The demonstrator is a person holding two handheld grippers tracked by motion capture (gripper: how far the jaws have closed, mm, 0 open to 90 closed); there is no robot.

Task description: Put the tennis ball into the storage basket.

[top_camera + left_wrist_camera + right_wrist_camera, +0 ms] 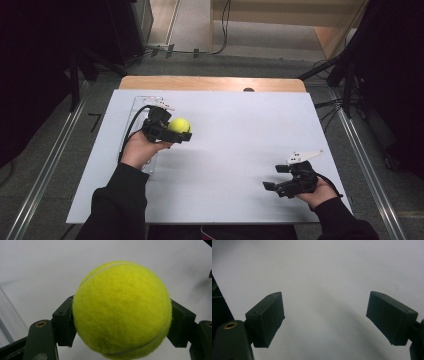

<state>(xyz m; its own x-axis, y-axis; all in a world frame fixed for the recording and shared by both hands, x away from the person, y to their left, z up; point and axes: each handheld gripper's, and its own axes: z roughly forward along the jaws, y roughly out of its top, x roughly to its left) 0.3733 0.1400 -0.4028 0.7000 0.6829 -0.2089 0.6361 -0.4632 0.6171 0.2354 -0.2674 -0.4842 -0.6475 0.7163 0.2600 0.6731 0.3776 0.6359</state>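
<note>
**Ball in the left grip, free gripper off at four o'clock**

The left gripper point(176, 134) is clenched on the tennis ball point(179, 125), held over the white table point(240, 125) toward its left side; a pad point(65, 320) presses each flank of the ball. From the ball, the right gripper point(272, 177) lies well apart at four o'clock, jaws spread and holding nothing.

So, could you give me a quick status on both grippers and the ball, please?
Left gripper shut on tennis ball, held above white board. Right gripper open, nothing between jaws. Nothing in the way.
</note>
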